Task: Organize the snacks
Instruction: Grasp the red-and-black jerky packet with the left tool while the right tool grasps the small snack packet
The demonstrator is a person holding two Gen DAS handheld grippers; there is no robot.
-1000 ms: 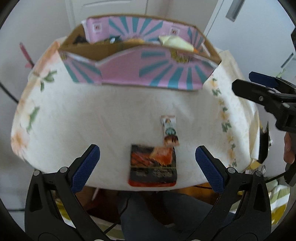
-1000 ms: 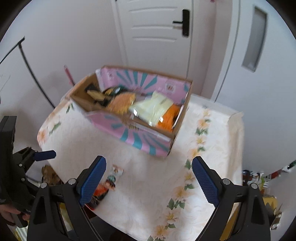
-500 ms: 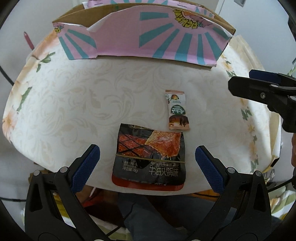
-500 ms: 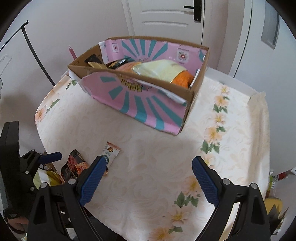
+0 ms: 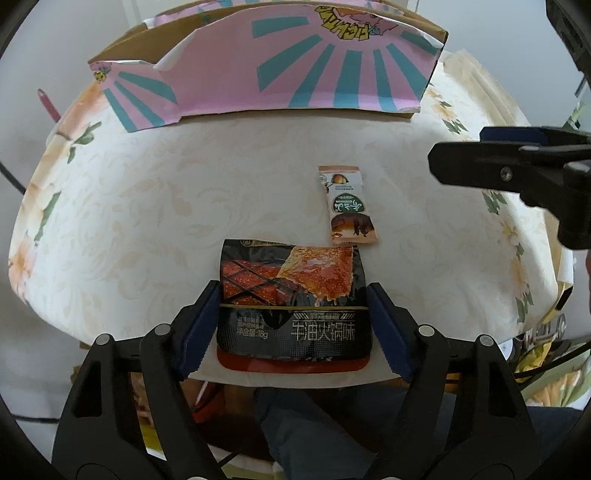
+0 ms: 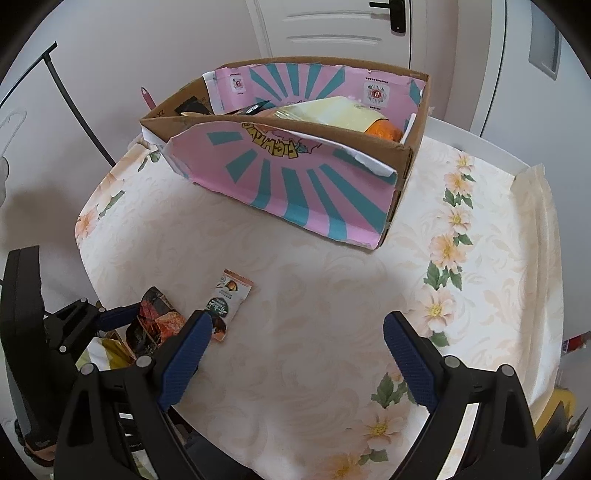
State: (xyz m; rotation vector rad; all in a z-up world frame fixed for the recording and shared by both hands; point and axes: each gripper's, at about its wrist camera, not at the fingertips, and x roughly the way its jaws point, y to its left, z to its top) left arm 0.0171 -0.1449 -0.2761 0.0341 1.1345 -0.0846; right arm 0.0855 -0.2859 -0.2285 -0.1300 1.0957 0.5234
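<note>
A black snack packet (image 5: pixel 291 306) with a red grilled-meat picture lies at the table's near edge. My left gripper (image 5: pixel 293 328) has closed in around it, with a blue pad against each side of the packet. A small brown and white snack bar (image 5: pixel 347 205) lies just beyond it. The packet (image 6: pixel 155 321) and the bar (image 6: pixel 227 304) also show in the right wrist view. My right gripper (image 6: pixel 295 358) is open and empty above the table, to the right of the bar. The pink and teal cardboard box (image 6: pixel 295 184) holds several snacks.
The table wears a cream floral cloth (image 6: pixel 443 251). The box (image 5: pixel 280 70) stands at the far side. The right gripper's finger (image 5: pixel 517 173) reaches in from the right in the left wrist view. A white door (image 6: pixel 332 29) is behind the table.
My left gripper moved down and forward to the black packet and narrowed its jaws onto its sides. My right gripper came lower and closer to the table.
</note>
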